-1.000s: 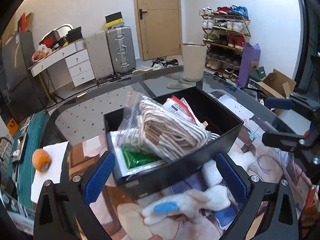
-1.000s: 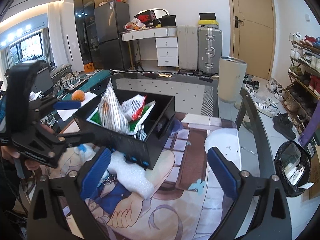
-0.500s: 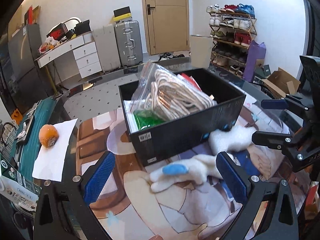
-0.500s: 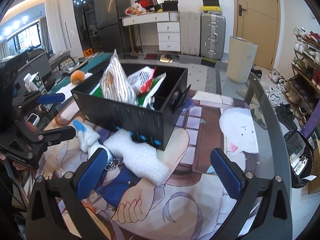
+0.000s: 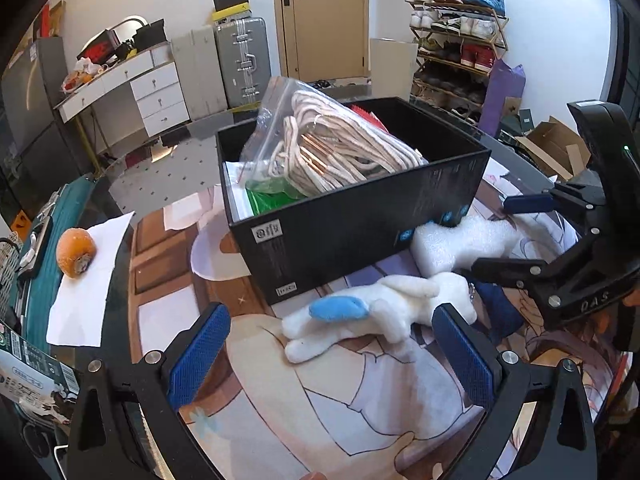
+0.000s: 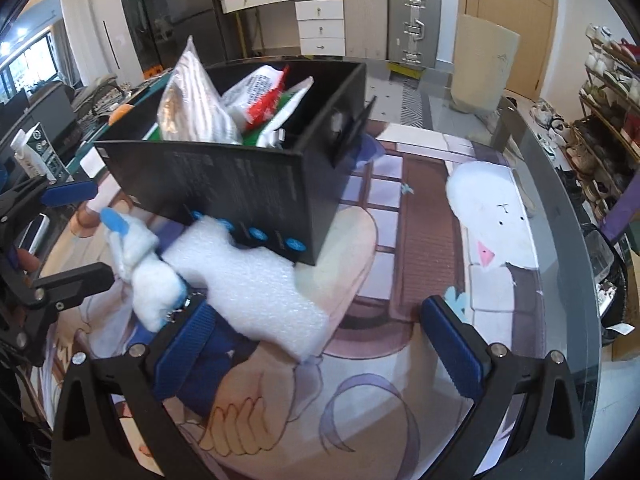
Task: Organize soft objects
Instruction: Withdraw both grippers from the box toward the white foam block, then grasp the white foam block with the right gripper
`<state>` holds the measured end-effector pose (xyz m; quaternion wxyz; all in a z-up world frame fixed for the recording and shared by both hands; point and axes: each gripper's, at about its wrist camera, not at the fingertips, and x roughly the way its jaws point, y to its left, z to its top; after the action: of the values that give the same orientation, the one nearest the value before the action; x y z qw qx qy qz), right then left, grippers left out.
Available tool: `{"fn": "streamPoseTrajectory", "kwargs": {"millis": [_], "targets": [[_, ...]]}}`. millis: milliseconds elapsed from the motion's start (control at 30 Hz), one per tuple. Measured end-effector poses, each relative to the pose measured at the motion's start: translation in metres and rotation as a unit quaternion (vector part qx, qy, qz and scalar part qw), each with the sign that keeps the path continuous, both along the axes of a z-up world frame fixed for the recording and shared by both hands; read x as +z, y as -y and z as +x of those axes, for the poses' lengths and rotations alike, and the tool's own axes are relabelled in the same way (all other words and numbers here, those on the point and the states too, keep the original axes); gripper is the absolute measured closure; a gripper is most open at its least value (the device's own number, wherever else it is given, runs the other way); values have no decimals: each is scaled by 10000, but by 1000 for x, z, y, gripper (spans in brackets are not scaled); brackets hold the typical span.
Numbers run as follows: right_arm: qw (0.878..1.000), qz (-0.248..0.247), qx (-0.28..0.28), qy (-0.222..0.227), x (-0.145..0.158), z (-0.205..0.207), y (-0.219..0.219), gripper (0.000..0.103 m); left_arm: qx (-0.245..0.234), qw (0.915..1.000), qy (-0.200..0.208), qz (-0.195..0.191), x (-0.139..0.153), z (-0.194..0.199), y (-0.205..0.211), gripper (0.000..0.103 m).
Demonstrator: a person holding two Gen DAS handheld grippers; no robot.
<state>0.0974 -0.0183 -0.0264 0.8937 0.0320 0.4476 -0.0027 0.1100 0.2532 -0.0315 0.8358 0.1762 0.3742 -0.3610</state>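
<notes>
A black box [image 5: 360, 224] [image 6: 224, 188] stands on the printed mat, holding a clear bag of rope [image 5: 332, 152] [image 6: 192, 104] and other packets. In front of the box lie a white plush toy with a blue ear [image 5: 380, 312] [image 6: 140, 264] and a white foam piece [image 5: 460, 244] [image 6: 248, 284]. My left gripper [image 5: 332, 360] is open, its fingers either side of the plush, just short of it. My right gripper [image 6: 320, 344] is open over the foam's near end; it also appears in the left wrist view [image 5: 560, 240].
An orange fruit [image 5: 76, 252] sits on white paper [image 5: 84, 292] at the table's left edge. A white round cushion print [image 6: 492, 216] lies on the mat to the right. Beyond the glass table edge are a shoe rack [image 5: 460, 48], suitcases and a bin.
Both grippers have pulled back and lowered toward the mat; the box looks farther from the left gripper. The plush and foam now lie closer between the fingers. Both stay open.
</notes>
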Motion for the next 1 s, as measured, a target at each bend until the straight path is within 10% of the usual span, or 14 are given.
{"fn": "streamPoseTrajectory", "kwargs": {"millis": [1000], "targets": [[9999,-66,100,-66,2,-4,-6,0,-275,9992,-103,285,-16,-7,8,1]]}}
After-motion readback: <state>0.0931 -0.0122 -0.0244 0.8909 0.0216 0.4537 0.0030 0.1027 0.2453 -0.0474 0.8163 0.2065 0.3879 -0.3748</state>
